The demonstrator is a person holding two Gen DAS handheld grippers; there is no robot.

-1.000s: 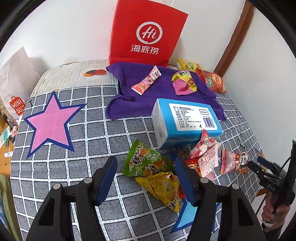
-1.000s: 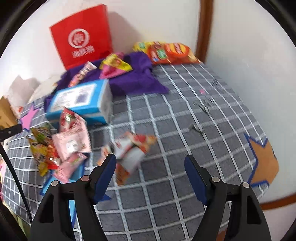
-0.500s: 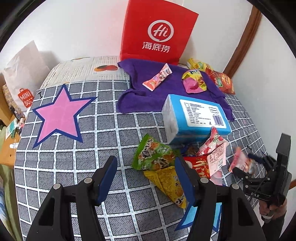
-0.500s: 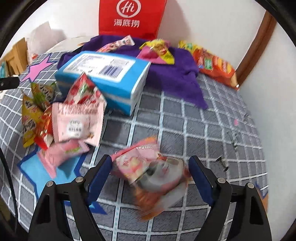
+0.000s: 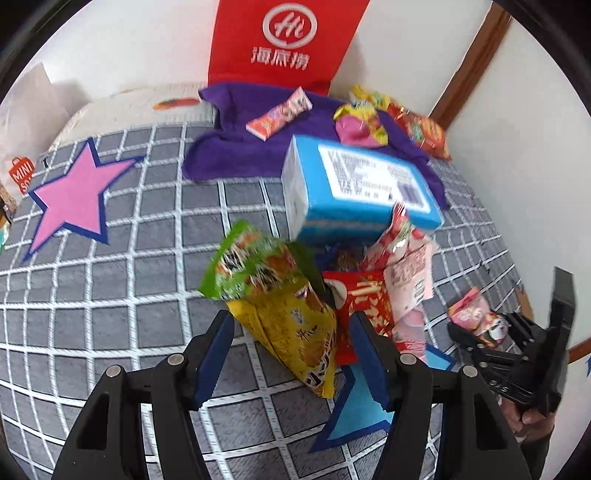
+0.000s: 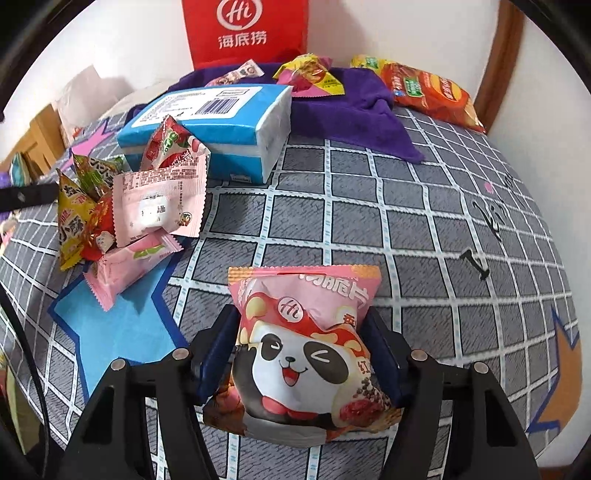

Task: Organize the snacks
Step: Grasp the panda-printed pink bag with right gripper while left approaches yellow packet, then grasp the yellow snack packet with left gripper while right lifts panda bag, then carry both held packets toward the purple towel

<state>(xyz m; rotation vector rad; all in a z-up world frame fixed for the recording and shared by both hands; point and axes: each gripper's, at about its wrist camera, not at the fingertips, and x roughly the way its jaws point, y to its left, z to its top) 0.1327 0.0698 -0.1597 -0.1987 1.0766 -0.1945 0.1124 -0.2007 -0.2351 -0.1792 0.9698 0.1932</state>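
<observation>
Panda snack packet (image 6: 303,354): pink, pinched between both pads of right claw (image 6: 301,354); jaws just closing, now clamped on packet sides, packet puffed and creased at the pinch. Seen also in left wrist view (image 5: 476,321), at the far right, above the grey checked cover (image 6: 424,229).
Left claw (image 5: 291,354): released, jaws apart, nothing pressed; yellow snack bag (image 5: 295,332) lying between the pads, contact not determinable owing to blur. Green snack bag (image 5: 255,266) overlapping the yellow one's upper end.
Snack pile beside blue star patch (image 6: 122,325): pink wrapper (image 6: 159,206), red packet (image 5: 365,299), small pink packet (image 6: 129,262) partly on the star.
Blue tissue pack (image 6: 214,125) just behind the pile, one end on the purple cloth (image 6: 354,110).
On the cloth: candy bar (image 5: 279,114), yellow-pink packet (image 6: 310,75).
Orange chip bag (image 6: 432,92) near the wall corner.
Red paper bag (image 6: 247,29) upright against the wall.
</observation>
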